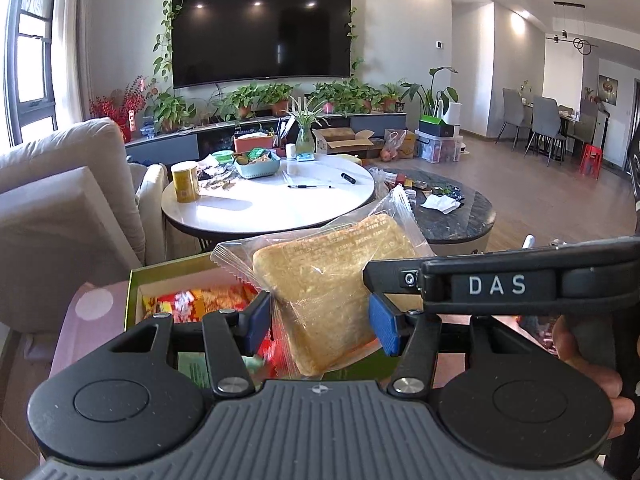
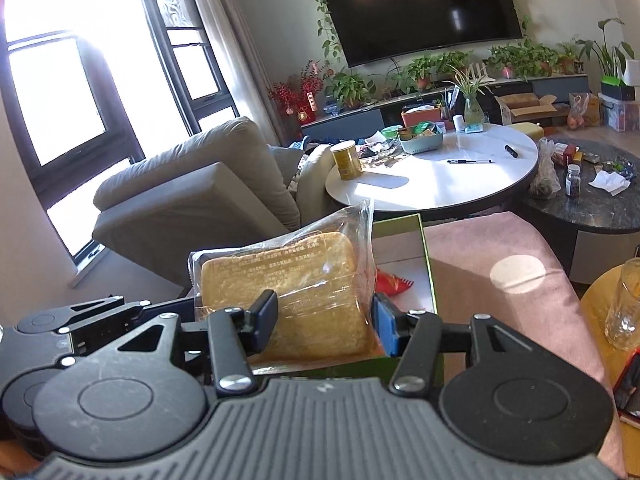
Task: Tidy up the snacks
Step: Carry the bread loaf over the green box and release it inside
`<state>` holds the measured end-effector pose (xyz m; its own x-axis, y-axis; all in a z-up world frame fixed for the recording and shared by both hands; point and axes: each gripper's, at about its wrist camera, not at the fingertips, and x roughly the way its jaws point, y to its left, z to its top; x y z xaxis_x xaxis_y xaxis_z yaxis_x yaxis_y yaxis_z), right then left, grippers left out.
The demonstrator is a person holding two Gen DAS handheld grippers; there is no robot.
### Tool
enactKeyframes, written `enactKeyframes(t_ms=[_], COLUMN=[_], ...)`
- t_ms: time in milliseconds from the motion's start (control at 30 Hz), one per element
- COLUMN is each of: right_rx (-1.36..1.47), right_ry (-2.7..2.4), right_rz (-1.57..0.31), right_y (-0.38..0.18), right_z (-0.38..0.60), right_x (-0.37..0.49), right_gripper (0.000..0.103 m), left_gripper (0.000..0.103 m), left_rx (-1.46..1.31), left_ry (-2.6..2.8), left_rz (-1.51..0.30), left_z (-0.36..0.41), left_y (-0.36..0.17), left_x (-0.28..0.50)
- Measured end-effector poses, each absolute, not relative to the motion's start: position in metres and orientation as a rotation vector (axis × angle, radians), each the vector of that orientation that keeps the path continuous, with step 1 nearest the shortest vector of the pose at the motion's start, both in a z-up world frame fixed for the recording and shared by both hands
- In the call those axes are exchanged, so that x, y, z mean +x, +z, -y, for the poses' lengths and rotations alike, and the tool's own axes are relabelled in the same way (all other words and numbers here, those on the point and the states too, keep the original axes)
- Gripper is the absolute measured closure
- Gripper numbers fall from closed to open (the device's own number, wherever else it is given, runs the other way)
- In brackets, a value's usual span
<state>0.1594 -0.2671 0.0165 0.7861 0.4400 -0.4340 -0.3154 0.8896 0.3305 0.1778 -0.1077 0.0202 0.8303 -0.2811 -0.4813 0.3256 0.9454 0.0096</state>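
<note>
My left gripper (image 1: 322,316) is shut on a bread slice in clear wrap (image 1: 328,280), its blue pads pressing both sides. It hangs over an open green box (image 1: 134,280) of red and yellow snack packets (image 1: 200,300). My right gripper (image 2: 326,316) is likewise shut on a wrapped bread slice (image 2: 288,276) above the green box (image 2: 429,264), where a red packet (image 2: 394,282) lies. Each tool shows beside the other: the right gripper (image 1: 370,276) reaches the wrap's right edge and the left gripper (image 2: 192,308) its left edge. I cannot tell whether this is one packet.
The box rests on a pink cloth (image 2: 500,248). Beyond it stand a white round table (image 1: 260,204) with a yellow tin (image 1: 185,182) and a basket, a dark round table (image 1: 460,216), and a beige armchair (image 1: 60,208) at left. A glass (image 2: 624,304) stands at right.
</note>
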Motion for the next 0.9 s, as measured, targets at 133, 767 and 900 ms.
enactKeyframes(t_ms=[133,767,900], right_rx=[0.261,0.306,0.296], right_ry=[0.403,0.372,0.281], right_rz=[-0.528,-0.603,-0.569], right_y=[0.018,-0.012,-0.015], right_z=[0.269,0.267,0.27], right_x=[0.178,0.256,0.255], right_gripper=[0.048,0.042,0.041], left_gripper=[0.053,0.049,0.043], left_rx=[0.092,0.053,0.051], left_ry=[-0.322,-0.303,-0.284], left_rz=[-0.491,-0.6,-0.589], left_z=[0.11,0.1,0.095], left_y=[0.02,-0.021,-0.024], left_x=[0.202,0.298,0.298])
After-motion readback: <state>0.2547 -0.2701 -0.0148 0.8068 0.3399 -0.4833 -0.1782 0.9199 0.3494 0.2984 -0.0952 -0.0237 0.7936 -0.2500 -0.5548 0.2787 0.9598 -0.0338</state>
